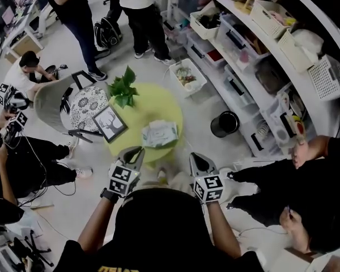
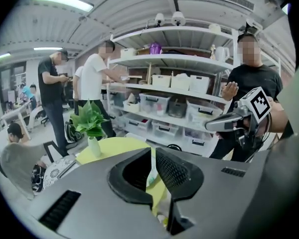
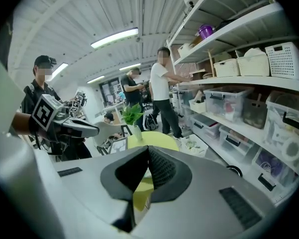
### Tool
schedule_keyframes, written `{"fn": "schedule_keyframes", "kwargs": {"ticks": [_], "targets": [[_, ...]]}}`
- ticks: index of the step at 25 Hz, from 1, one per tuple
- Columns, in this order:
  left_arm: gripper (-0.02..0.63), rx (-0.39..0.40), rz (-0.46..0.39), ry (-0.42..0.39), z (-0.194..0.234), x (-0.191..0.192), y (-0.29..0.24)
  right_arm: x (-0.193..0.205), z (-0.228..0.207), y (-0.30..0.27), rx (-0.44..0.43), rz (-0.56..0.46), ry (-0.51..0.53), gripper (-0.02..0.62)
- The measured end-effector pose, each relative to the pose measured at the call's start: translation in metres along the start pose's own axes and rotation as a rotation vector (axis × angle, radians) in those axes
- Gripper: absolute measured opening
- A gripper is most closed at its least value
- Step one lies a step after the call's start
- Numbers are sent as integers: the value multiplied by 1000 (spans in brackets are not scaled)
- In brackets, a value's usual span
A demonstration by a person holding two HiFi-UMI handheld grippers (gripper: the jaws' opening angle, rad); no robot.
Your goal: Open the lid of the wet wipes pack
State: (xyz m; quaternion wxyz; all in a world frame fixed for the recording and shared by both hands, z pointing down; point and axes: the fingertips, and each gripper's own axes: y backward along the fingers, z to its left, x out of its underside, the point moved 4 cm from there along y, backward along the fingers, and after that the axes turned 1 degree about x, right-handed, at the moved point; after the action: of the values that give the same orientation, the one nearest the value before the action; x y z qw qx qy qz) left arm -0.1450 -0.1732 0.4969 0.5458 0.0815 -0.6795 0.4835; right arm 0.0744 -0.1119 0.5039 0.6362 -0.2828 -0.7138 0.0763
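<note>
— While both grippers hang short of the table, where is the wet wipes pack (image 1: 160, 134)?

— It lies flat on the round table (image 1: 153, 103), toward the lower right of the matte yellow-green top, close to the rim nearest the grippers. It is a soft, crinkled white pouch with pale green print. Whether its lid is up, I cannot tell.

— What else sits on that top?

— A leafy green plant (image 1: 123, 86) stands at the upper left in a slim white vase (image 2: 93, 146). A dark-framed picture (image 1: 109, 123) is at the left edge. Neither touches the pack.

— And the hands?

— Bare forearms (image 1: 221, 231) reach up from the bottom of the head view. The left gripper (image 1: 138, 152) is just below the table's lower left rim. The right gripper (image 1: 195, 158) is just below the lower right rim. Both are smooth grey shells, each carrying a black-and-white marker cube (image 1: 123, 177), with tips leaning in toward each other.

— Jaws?

— On the left, the ribbed black pads (image 2: 172, 171) are drawn together with only a sliver of light between them, clamping nothing. On the right, the tips meet, clenched on nothing. Both grippers are clear of the pack.
</note>
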Motion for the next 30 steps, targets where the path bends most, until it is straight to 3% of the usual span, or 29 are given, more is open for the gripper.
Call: {"fn": "schedule_keyframes", "kwargs": {"ticks": [30], "targets": [[43,-27,-54,-47,0,-17,17,-32,14,7,-28,-35,97,1]]}}
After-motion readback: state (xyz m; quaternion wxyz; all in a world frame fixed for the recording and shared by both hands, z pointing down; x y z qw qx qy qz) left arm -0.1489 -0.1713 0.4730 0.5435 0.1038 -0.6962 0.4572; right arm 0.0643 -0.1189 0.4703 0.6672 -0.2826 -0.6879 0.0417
